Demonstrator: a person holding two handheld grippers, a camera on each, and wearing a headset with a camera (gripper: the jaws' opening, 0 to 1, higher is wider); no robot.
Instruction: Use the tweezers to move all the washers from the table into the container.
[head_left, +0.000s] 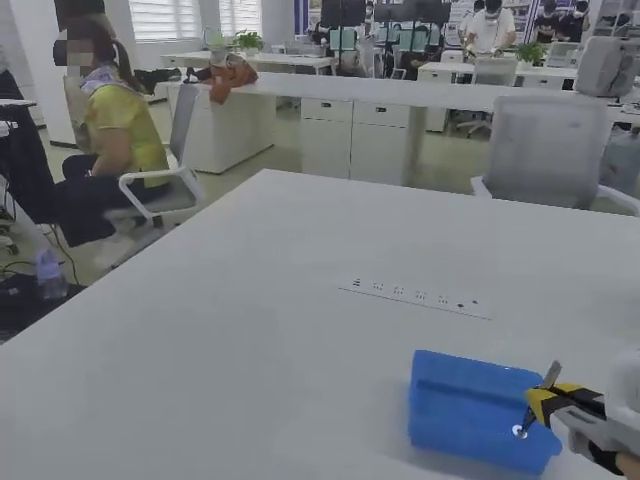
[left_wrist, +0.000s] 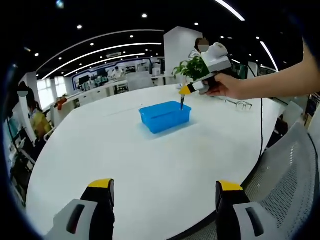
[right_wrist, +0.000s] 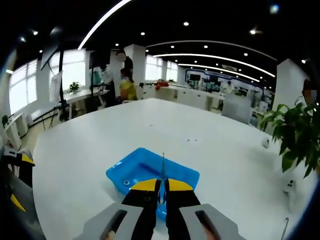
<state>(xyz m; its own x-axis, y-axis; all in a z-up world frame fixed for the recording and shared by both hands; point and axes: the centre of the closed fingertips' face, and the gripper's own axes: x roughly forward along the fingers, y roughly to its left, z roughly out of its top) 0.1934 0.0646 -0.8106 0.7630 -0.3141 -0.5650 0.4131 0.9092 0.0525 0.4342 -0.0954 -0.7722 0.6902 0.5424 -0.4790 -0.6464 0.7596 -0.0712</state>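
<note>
Blue container (head_left: 460, 400) lies just below your right gripper (right_wrist: 162, 186), clenched on tweezers (right_wrist: 163, 165) pointing down at a washer (head_left: 519, 431).

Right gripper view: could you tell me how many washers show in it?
1: a washer lies in the blue container, left of the tweezers. The jaws may hide others.

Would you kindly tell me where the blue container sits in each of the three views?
Head view: blue container, lower right.
Left gripper view: blue container, just above centre.
Right gripper view: blue container, lower centre.
Shared landmark: tweezers poised over it.
</note>
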